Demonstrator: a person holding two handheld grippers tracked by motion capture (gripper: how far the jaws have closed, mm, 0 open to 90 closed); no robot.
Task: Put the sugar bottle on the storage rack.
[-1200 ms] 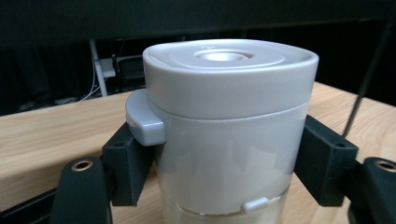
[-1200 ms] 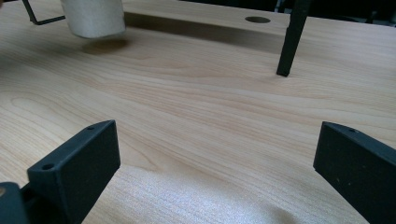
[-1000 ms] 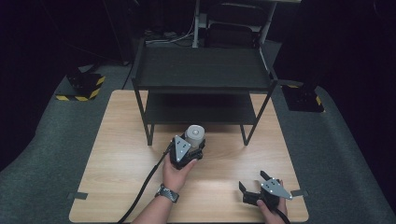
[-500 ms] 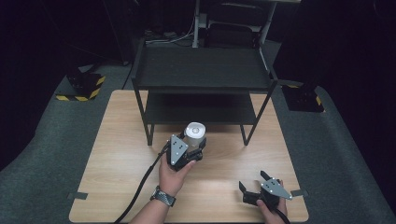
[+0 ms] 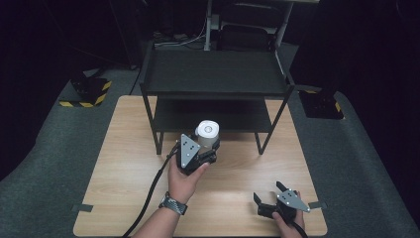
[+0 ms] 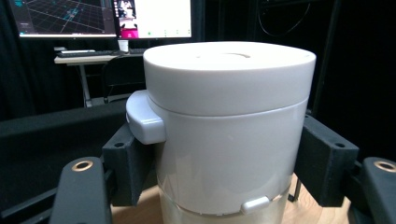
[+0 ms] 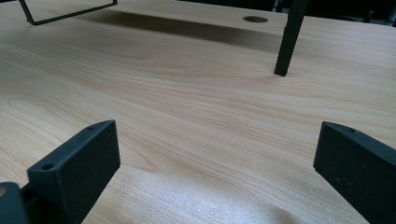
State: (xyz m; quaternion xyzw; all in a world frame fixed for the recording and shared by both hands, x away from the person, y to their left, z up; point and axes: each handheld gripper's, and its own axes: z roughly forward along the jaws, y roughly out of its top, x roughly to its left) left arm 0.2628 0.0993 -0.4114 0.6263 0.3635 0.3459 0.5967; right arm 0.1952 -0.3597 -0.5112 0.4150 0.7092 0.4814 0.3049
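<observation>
The wooden bench (image 5: 124,163) carries a black two-tier shelf rack (image 5: 215,74), which serves as the landmark here: its lower shelf sits low over the bench and its top shelf stands bare above it. Just in front of the rack's lower shelf, near its middle, the left claw (image 5: 208,148) holds a white lidded container (image 5: 208,133) upright. In the left gripper view the container (image 6: 229,126) sits squarely between the two black jaws, which press on its sides below the lid; a small tab juts from the lid's rim on one side and a small clip shows near the base. Whether it is lifted off the bench or still rests on it I cannot tell.

Well in front of the rack's right leg, near the bench's front edge, the right claw (image 5: 270,197) lies low with its jaws spread wide and nothing between them.

The step in hand looks like carrying the container to the rack. The next move likely calls for keeping it level, choosing a tier, and clearing that shelf's front edge before easing the jaws apart.
</observation>
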